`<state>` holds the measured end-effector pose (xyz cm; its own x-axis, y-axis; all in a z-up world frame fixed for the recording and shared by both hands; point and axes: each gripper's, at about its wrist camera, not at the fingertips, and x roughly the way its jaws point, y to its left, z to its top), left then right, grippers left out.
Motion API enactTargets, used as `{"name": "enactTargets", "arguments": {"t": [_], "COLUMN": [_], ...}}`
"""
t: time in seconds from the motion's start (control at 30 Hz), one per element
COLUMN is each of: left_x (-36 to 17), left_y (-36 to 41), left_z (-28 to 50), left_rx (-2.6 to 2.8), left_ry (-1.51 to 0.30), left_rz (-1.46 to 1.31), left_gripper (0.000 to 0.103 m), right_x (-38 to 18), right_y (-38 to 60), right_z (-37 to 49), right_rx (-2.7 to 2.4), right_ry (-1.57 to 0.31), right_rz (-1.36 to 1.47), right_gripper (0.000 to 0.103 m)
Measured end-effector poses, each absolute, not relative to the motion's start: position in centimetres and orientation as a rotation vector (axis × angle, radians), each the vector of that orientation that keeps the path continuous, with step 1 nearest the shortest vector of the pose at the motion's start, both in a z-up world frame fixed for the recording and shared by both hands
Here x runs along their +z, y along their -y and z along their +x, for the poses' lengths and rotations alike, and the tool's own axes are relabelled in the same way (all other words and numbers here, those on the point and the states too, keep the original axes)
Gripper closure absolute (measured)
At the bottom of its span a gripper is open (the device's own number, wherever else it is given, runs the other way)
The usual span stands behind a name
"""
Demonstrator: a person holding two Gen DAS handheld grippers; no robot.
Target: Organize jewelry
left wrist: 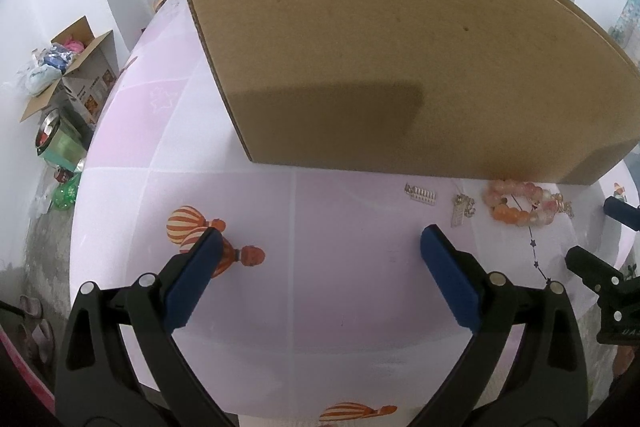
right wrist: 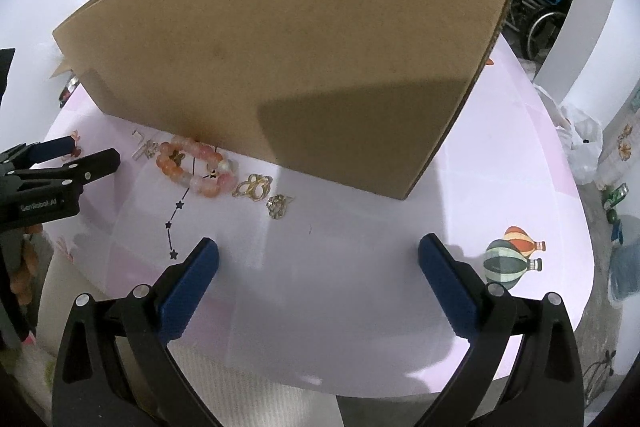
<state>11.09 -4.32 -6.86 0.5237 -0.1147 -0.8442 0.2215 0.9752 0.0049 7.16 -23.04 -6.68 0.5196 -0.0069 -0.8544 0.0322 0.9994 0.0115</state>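
Two hand-held grippers hover above a pale pink table (right wrist: 360, 287) with nothing yet picked up; the left gripper (left wrist: 318, 247) hangs over bare cloth with its blue pads spread wide and empty, printed balloons just beneath its left finger; to its right, along the foot of a large cardboard box (left wrist: 380, 47), the jewelry lies in a loose row on the tabletop; a small silver clasp piece (left wrist: 420, 194) comes first, then a silver charm (left wrist: 462, 209), then a bracelet of pink and orange beads (right wrist: 196, 167) touching the box's lower edge, with a thin dark chain of stars (right wrist: 176, 223) trailing from it toward the table's near side; just beside the bracelet sit a gold looped ornament (right wrist: 252, 186) and a smaller gold cluster (right wrist: 278, 206); the right gripper (right wrist: 318, 247) is held near this end of the row, its pads likewise parted and gripping nothing; a printed balloon pair decorates the cloth further right. Judging by the scatter, the sorting appears barely begun; every visible piece remains outside the box, whose inside is hidden from both cameras, and each item seemingly awaits collection.
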Motion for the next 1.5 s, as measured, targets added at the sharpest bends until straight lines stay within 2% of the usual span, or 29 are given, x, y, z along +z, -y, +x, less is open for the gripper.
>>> {"name": "enactTargets", "arguments": {"t": [1.5], "left_x": [-7.2], "left_y": [3.8], "left_z": [10.1], "left_rx": [-0.287], "left_ry": [-0.874], "left_rz": [0.141], "left_gripper": [0.007], "right_x": [-8.0], "right_y": [22.0], "right_z": [6.1], "right_rx": [-0.011], "right_ry": [-0.968], "right_rz": [0.013], "right_gripper": [0.006]}}
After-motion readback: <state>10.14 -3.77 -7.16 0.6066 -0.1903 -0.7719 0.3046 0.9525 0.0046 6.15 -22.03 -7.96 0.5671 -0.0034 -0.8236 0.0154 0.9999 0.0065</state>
